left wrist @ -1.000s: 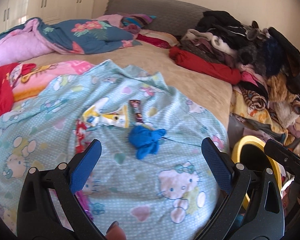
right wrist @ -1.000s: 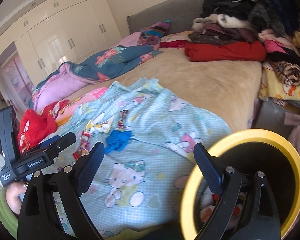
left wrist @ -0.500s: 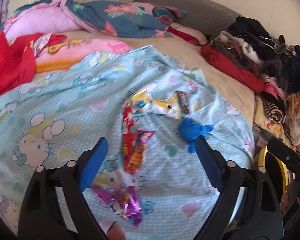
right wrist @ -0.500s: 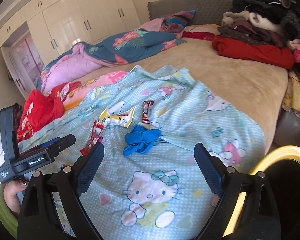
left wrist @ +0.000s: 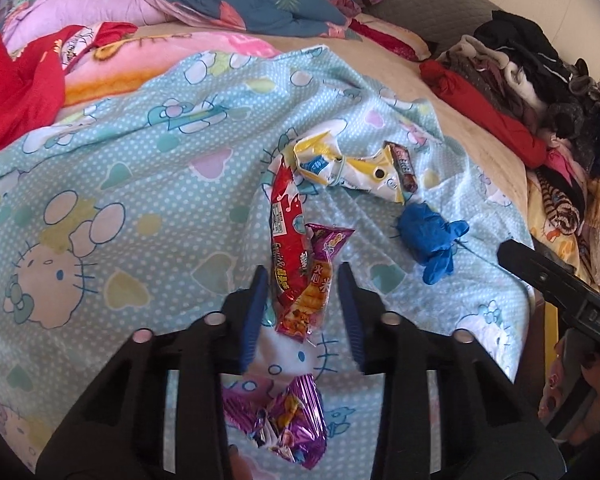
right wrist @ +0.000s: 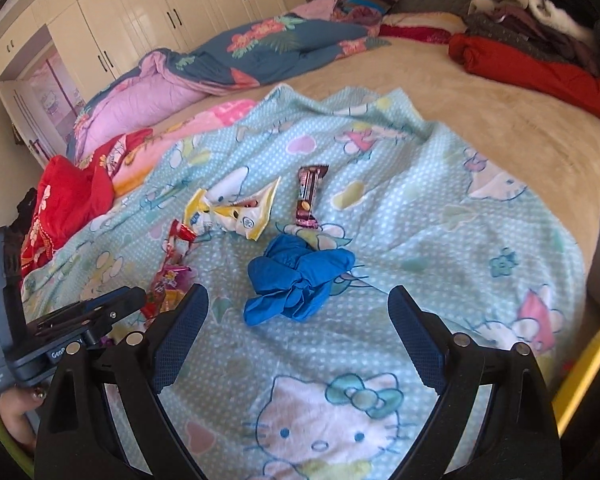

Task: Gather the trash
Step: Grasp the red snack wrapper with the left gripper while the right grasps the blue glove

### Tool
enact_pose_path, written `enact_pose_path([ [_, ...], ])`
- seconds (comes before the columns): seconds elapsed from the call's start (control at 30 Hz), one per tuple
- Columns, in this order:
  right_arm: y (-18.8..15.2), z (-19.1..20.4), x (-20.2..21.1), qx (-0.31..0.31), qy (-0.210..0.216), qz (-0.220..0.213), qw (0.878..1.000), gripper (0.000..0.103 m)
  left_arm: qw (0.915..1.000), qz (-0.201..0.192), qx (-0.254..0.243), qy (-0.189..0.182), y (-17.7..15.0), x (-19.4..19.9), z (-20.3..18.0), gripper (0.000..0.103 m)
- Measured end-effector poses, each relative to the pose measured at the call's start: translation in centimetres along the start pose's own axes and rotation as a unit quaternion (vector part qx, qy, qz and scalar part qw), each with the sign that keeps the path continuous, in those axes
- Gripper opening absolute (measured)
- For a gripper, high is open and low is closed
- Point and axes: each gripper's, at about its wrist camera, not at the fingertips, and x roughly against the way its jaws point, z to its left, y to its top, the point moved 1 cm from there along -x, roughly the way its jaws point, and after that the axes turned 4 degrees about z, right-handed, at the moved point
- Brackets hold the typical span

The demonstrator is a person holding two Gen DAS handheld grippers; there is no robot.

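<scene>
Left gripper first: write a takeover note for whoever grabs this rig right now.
Left gripper: jaws have just been closing around the lower ends of the red wrapper and orange-purple wrapper; fingers not yet pressing.
Right gripper: open, empty, hovering just short of the blue glove.
Also on the Hello Kitty blanket: yellow-white pouch, brown bar wrapper, purple foil wrapper under the left gripper.
Yellow bin rim is off the bed edge, at the right gripper's right.
Done: nothing picked up here. Left: all six pieces.
</scene>
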Motion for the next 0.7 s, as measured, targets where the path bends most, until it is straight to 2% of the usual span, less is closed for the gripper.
enact_pose_path([
  [0.3,0.9,0.5,-4.1,0.000,0.006,0.030,1.000,0.089,0.9997,0.019,0.009,0.008,-0.1,-1.7,0.7,0.019],
  [0.43,1.1,0.8,-5.8,0.005,-0.001,0.048,0.999,0.086,0.9996,0.022,0.017,0.008,-0.1,-2.0,1.3,0.019],
  [0.53,1.1,0.7,-6.9,0.009,-0.012,0.064,0.998,0.075,0.9994,0.023,0.025,0.005,0.0,-2.2,1.6,0.019],
  [0.6,1.1,0.6,-7.0,0.011,-0.019,0.062,0.998,0.058,0.9994,0.023,0.027,0.000,0.0,-2.2,1.7,0.015],
  [0.67,1.0,0.4,-6.9,0.011,-0.018,0.060,0.998,0.034,0.9993,0.023,0.028,-0.005,0.0,-2.2,1.7,0.012],
  [0.7,0.9,0.3,-6.7,0.010,-0.013,0.059,0.998,0.030,0.9993,0.024,0.029,-0.008,0.0,-2.3,1.7,0.012],
])
